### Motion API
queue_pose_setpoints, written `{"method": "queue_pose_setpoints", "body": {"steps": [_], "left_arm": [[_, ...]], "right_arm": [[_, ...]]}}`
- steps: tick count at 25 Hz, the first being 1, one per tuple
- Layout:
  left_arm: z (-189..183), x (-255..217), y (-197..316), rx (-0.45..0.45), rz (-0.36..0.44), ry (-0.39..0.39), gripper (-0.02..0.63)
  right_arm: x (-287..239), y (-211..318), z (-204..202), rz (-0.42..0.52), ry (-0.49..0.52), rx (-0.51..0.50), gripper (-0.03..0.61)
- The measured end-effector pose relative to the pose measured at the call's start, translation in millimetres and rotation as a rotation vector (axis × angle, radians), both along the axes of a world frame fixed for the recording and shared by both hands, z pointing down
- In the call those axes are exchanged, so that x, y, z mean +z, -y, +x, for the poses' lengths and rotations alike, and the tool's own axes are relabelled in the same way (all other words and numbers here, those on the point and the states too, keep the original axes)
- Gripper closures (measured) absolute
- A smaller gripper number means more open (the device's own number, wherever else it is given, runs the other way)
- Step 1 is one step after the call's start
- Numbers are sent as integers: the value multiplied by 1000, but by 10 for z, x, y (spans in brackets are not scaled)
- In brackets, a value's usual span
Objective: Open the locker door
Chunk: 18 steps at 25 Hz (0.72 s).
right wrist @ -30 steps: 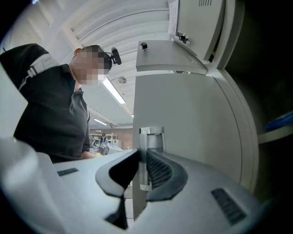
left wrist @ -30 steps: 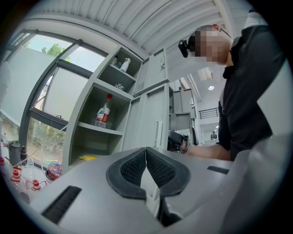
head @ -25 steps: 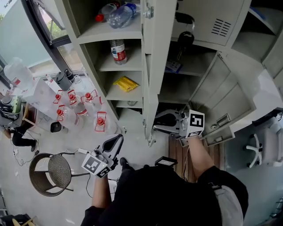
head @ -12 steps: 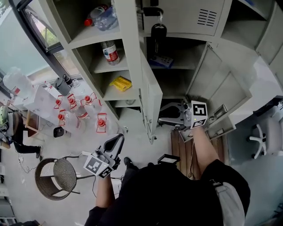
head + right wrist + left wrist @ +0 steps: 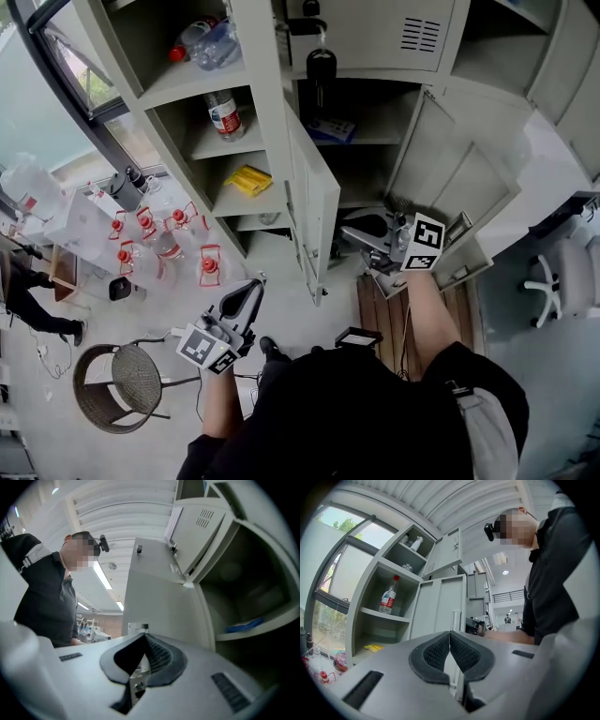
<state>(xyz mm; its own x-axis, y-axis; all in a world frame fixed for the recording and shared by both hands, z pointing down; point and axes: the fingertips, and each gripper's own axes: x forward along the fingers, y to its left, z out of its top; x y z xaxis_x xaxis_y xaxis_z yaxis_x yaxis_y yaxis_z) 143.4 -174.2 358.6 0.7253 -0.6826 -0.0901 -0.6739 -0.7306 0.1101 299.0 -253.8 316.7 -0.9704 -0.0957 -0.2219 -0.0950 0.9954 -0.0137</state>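
The grey locker door (image 5: 314, 202) in the middle column stands swung out from the cabinet, its face turned to the right. My right gripper (image 5: 354, 234) reaches left to the door's free edge. In the right gripper view the door (image 5: 159, 602) fills the middle, and the right gripper (image 5: 143, 638) is shut on the door's small metal handle (image 5: 138, 628). My left gripper (image 5: 246, 298) hangs low over the floor, apart from the lockers. In the left gripper view the left gripper (image 5: 449, 635) is shut with nothing in it, and the door (image 5: 440, 606) shows beyond it.
Open shelves hold a water bottle (image 5: 223, 114) and a yellow packet (image 5: 248, 179). A key (image 5: 321, 66) hangs at the upper compartment. Another open door (image 5: 450, 178) stands to the right. Red-capped bottles (image 5: 169, 246) and a wicker chair (image 5: 122, 384) are on the floor at left.
The middle locker door has swung farther out, from edge-on to showing its face. My right gripper has moved with its edge. The left gripper has barely shifted.
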Motion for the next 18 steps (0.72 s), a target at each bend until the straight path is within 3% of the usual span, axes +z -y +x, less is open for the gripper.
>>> {"method": "queue_pose_setpoints", "body": {"steps": [4,8,18], "left_arm": [[-16,1,-25,5,1,-5,598],[-29,-41,-32,7,6,-1,598],[197,-233,-270,22,12,73,598]], "right_arm": [[-129,68,204,-13,31,122,568],[-170,-110,227,-12,-16,176,568],[-303,-773,0,127,-107,306,568]]}}
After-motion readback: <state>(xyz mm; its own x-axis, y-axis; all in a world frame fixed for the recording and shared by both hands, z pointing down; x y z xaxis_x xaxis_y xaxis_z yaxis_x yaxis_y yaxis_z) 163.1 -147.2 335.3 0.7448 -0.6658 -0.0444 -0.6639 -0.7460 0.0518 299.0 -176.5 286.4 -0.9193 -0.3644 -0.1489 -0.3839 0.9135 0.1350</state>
